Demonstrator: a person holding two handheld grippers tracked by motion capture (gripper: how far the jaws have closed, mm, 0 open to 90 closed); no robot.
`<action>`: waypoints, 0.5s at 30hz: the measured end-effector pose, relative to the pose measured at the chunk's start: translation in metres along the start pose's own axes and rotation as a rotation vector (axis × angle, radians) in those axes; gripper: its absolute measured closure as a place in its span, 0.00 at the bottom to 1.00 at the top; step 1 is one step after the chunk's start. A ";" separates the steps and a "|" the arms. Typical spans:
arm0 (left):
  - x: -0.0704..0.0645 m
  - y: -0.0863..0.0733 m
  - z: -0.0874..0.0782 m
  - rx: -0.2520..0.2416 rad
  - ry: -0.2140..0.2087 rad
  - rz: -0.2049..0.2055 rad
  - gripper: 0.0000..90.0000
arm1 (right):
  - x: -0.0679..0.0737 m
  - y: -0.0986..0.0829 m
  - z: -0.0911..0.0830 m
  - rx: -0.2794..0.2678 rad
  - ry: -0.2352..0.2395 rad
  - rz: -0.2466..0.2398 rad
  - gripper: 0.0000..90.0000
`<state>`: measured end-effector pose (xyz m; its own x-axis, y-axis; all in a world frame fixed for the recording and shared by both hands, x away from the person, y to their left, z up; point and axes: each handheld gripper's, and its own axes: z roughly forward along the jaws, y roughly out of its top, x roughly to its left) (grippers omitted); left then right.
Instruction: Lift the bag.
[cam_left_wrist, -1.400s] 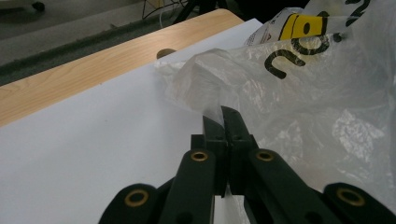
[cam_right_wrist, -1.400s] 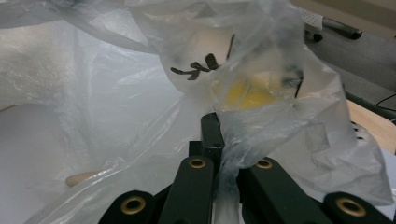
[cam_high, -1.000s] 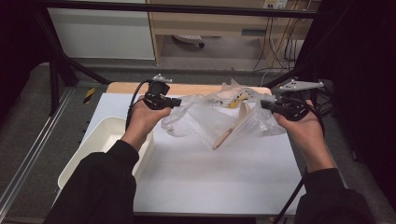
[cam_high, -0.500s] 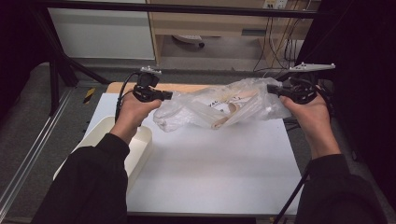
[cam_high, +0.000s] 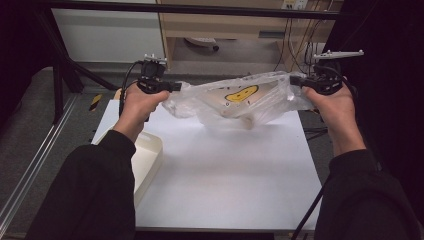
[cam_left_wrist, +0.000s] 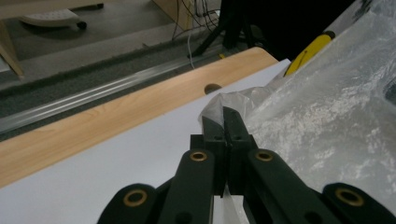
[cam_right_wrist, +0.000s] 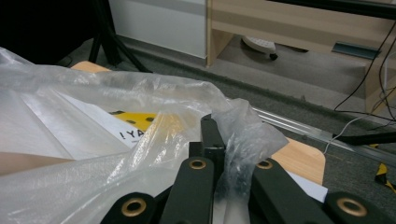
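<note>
A clear plastic bag (cam_high: 240, 102) hangs stretched between both grippers above the white table (cam_high: 225, 175). Inside it I see a white sheet with a yellow smiley face (cam_high: 241, 93) and a pale wooden piece (cam_high: 239, 111). My left gripper (cam_high: 175, 87) is shut on the bag's left end; in the left gripper view the jaws (cam_left_wrist: 224, 123) pinch a fold of the bag (cam_left_wrist: 327, 116). My right gripper (cam_high: 294, 80) is shut on the bag's right end, and in the right gripper view its jaws (cam_right_wrist: 212, 133) are wrapped in the bag (cam_right_wrist: 116, 140).
A cream plastic tub (cam_high: 147, 155) stands at the table's left side under my left forearm. A wooden strip (cam_left_wrist: 93, 121) borders the table's far edge. Beyond it are floor, a metal rail, cables and a wooden cabinet (cam_high: 235, 25).
Both grippers have risen and moved apart, lifting the bag off the table and pulling it taut. The smiley sheet now faces up.
</note>
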<state>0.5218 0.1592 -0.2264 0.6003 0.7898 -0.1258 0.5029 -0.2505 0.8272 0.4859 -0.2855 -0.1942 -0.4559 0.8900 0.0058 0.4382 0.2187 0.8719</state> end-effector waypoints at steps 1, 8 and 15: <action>0.001 0.002 0.000 -0.009 0.005 -0.005 1.00 | -0.001 0.001 0.001 -0.001 0.000 0.007 1.00; 0.001 0.008 0.004 -0.079 0.073 0.043 1.00 | -0.005 0.001 0.012 -0.019 -0.013 0.010 1.00; -0.008 -0.020 0.012 0.012 0.039 0.058 1.00 | -0.003 -0.024 0.018 0.040 0.015 -0.003 1.00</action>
<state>0.5144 0.1512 -0.2484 0.6039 0.7951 -0.0558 0.4756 -0.3033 0.8257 0.4902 -0.2860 -0.2241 -0.4687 0.8833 0.0104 0.4669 0.2377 0.8518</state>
